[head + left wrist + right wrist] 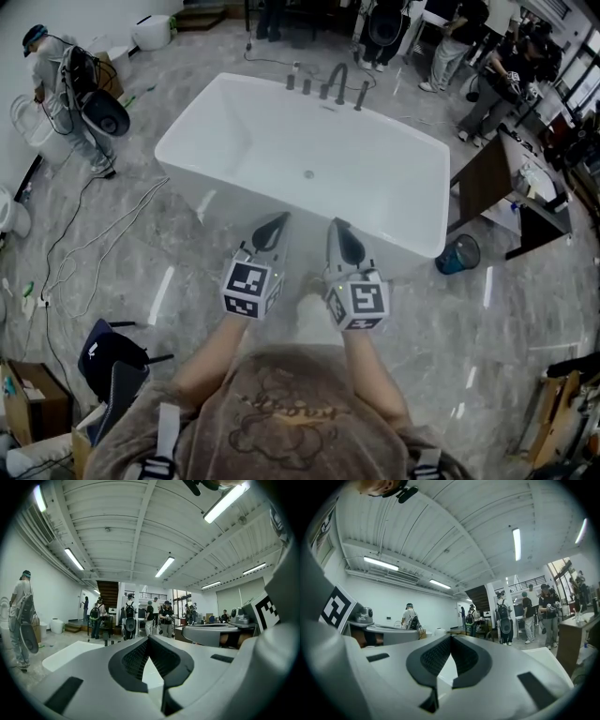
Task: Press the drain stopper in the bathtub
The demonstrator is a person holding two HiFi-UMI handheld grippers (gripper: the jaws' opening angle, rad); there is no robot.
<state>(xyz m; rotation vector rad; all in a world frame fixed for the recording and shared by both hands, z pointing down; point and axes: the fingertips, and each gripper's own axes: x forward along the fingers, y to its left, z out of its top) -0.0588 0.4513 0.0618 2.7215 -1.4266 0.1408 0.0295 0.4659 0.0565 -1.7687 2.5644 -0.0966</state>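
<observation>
The drain stopper (pixel 308 174) sits as a small dot on the floor of the bathtub (pixel 184 148), about midway along its length and in line with the faucet (pixel 338 82) at the far rim. The left gripper (pixel 279 221) and right gripper (pixel 335 225) hang side by side at the near rim, and the stopper lies ahead of and below both, almost on the line between them. Neither looks clearly nearer (the right perhaps by a shade). The tub's long axis runs across the person, so the reach goes forward over the near rim and down.

Only the head view shows the stopper. Both gripper views look level across the room, over the tub. They do settle that each pair of jaws is closed tip to tip with nothing between them.
</observation>
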